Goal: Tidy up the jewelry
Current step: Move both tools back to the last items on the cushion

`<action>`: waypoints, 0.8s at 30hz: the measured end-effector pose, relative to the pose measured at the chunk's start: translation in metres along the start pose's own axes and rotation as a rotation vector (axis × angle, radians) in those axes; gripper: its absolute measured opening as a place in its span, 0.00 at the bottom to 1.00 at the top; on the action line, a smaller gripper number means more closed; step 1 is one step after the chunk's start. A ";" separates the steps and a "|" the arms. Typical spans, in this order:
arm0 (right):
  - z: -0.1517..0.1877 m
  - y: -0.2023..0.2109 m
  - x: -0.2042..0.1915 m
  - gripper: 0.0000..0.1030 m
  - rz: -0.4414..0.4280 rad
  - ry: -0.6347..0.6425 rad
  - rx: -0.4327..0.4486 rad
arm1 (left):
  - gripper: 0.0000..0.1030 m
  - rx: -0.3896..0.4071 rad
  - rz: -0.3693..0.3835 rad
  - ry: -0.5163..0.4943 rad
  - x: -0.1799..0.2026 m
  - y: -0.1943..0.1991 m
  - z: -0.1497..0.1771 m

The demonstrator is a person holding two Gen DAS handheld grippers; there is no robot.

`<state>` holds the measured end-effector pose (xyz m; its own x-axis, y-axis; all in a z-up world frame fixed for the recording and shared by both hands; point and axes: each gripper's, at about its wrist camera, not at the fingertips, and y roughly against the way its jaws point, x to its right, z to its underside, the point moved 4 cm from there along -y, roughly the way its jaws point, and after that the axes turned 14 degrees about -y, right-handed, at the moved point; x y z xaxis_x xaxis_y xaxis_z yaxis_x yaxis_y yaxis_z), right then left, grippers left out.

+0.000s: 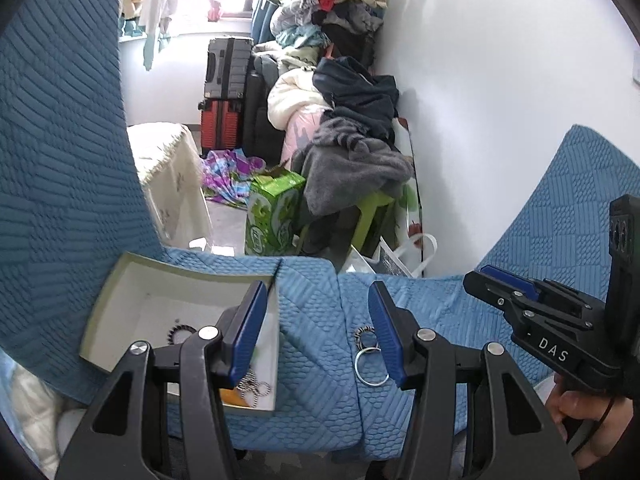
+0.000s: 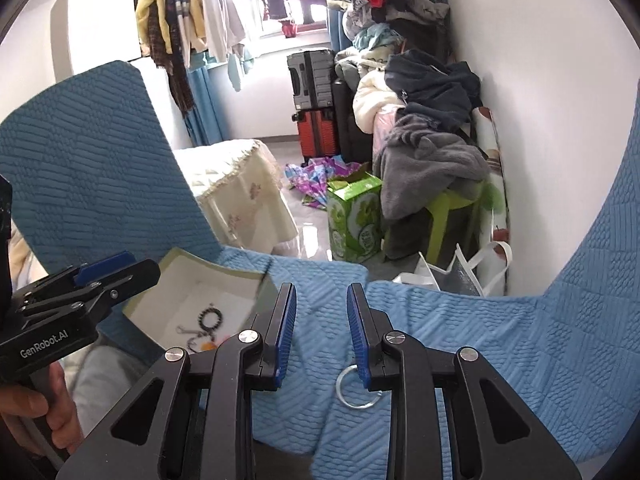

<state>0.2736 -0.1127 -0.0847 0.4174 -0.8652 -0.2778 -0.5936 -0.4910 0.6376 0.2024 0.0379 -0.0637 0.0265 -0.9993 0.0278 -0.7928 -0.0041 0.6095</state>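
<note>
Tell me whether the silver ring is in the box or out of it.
Out. The silver ring lies on the blue cover, beside the open box that holds other jewelry.

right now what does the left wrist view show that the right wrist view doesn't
Only the left wrist view: a small patterned dark ring lying on the blue quilted cover just above the plain silver ring, and the right hand-held gripper seen from the side.

Only the right wrist view: the white cabinet at upper left, and the left hand-held gripper from the side.

Both: the shallow white cardboard box holding a dark beaded bracelet, the silver ring, and the green carton on the floor.
</note>
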 end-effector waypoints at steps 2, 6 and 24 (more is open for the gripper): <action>0.005 -0.006 0.013 0.23 0.000 0.000 -0.009 | 0.52 -0.006 -0.001 -0.005 0.009 -0.009 0.006; 0.017 -0.018 0.036 0.23 0.003 0.012 -0.038 | 0.52 -0.019 0.041 -0.009 0.028 -0.029 0.018; 0.056 -0.075 0.088 0.24 -0.015 -0.028 -0.143 | 0.44 -0.161 0.150 0.026 0.080 -0.110 0.080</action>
<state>0.3162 -0.1575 -0.1968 0.4052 -0.8612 -0.3068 -0.4823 -0.4865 0.7285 0.2427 -0.0448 -0.1917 -0.0667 -0.9869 0.1468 -0.6817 0.1525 0.7156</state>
